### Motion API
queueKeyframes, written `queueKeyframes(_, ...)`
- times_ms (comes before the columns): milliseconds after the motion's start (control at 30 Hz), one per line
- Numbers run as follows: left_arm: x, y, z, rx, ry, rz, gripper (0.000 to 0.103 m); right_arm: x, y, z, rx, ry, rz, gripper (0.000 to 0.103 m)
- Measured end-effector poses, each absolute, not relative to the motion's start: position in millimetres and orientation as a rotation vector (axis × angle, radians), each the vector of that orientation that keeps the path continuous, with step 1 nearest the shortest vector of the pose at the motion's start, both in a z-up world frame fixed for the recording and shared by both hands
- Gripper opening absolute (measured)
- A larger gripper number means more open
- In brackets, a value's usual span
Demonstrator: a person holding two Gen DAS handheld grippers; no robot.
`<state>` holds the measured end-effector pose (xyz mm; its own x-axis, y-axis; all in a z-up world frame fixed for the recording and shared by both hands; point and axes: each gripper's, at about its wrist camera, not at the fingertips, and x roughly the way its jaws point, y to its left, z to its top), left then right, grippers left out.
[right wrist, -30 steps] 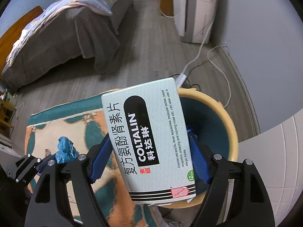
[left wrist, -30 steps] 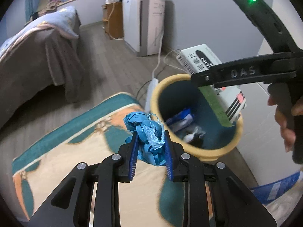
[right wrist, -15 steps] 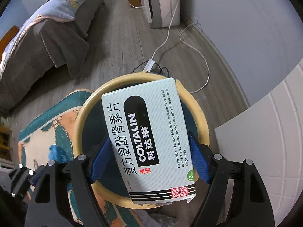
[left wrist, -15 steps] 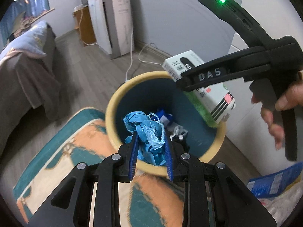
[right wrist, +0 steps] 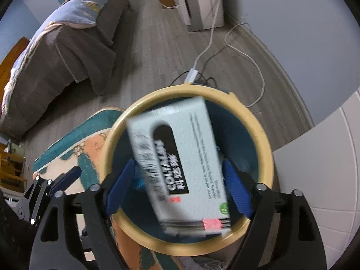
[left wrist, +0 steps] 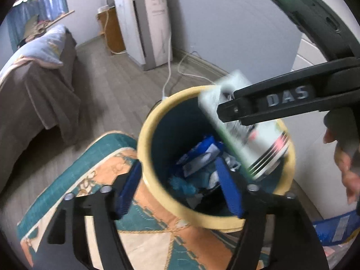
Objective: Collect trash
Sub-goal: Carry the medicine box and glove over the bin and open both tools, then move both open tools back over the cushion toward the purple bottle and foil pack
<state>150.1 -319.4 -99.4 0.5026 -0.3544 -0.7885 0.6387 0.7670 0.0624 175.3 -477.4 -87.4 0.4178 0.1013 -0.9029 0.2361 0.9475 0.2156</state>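
Both claws hung over the yellow-rimmed bin, which stood on the floor at the edge of a patterned rug. The left claw was opening, nothing between its pads; a blue crumpled wad apparently lay inside among other trash. The right claw was opening, its pads clear of the blurred medicine box, tilted within the rim.
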Motion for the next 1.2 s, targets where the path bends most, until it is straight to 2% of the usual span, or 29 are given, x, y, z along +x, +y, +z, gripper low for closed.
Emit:
queueKeyframes(67,153.0,-312.5,-101.5,0.359,0.853,-0.603,0.081,176.2,-472.8,-84.8,0.314,1.135,-0.084,0.095)
queueKeyframes(133,153.4,-306.7,-102.2,0.347,0.858,-0.580,0.090,176.8,-470.9,-81.7,0.309,1.129,-0.085,0.097)
queueKeyframes(233,150.0,-293.6,-99.0,0.327,0.851,-0.557,0.092,175.2,-471.5,-78.8,0.297,1.127,-0.097,0.097)
queueKeyframes(567,119.0,-214.3,-49.5,0.243,0.810,-0.464,0.096,136.1,-426.1,-34.7,0.258,1.038,-0.126,0.097)
queueKeyframes(900,73.1,-84.4,12.8,0.134,0.760,-0.298,0.097,86.8,-336.2,-13.1,0.208,0.994,-0.075,0.097)
queueKeyframes(1033,51.7,-35.7,21.3,0.067,0.769,-0.225,0.097,78.9,-298.1,-13.9,0.223,1.006,-0.023,0.097)
queueKeyframes(1200,28.8,1.9,17.5,0.045,0.769,-0.170,0.097,74.4,-240.2,-16.5,0.105,1.036,0.055,0.097)
